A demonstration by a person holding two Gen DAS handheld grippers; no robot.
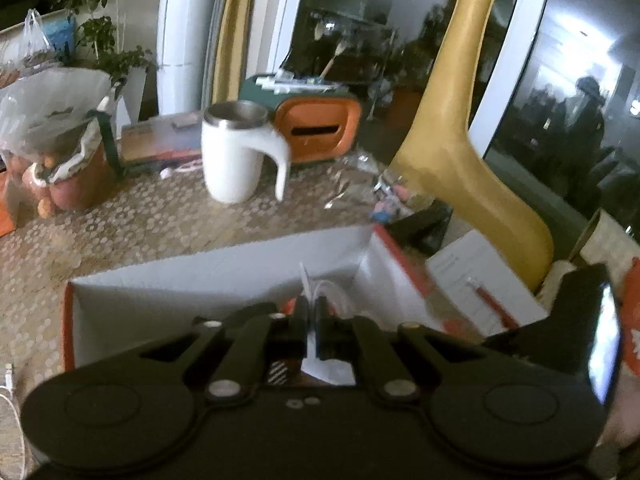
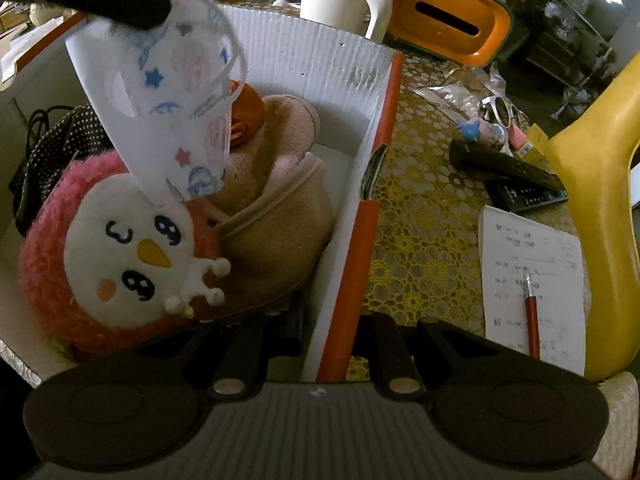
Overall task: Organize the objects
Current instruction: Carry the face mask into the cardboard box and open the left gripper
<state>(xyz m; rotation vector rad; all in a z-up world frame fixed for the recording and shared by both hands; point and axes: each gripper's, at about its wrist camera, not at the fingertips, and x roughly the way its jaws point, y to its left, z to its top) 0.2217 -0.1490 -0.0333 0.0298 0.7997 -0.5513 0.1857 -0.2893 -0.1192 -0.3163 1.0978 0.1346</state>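
The left gripper [image 1: 311,312] has its jaws clamped on a packaged face mask [image 2: 180,92], white with blue and pink stars. In the right wrist view the mask hangs from the black fingers [image 2: 120,4] at the top left, above the open box [image 2: 320,60]. Its lower tip sits just over the pink plush [image 2: 108,256], though I cannot tell whether they touch.

The right gripper [image 2: 326,332] has its jaws pinched on the box's orange-edged right wall [image 2: 360,248], one finger inside and one outside.

The box is white inside, and it stands on the lace-patterned worktop [image 2: 424,220]. In it lie the plush with a bird face and small crown, a tan fleece piece [image 2: 276,224] beside it, an orange thing behind that, and a black dotted item [image 2: 56,140] with a cable at the left.

To the right of the box, on the worktop, are two black remotes [image 2: 516,176], a sheet of paper [image 2: 532,280] with a red pen [image 2: 531,316] on it, white sunglasses [image 2: 500,114] and crumpled wrappers. Behind the box stand a white mug [image 1: 234,156] and an orange tissue holder [image 1: 316,128]. A yellow chair back [image 2: 592,208] rises at the right.
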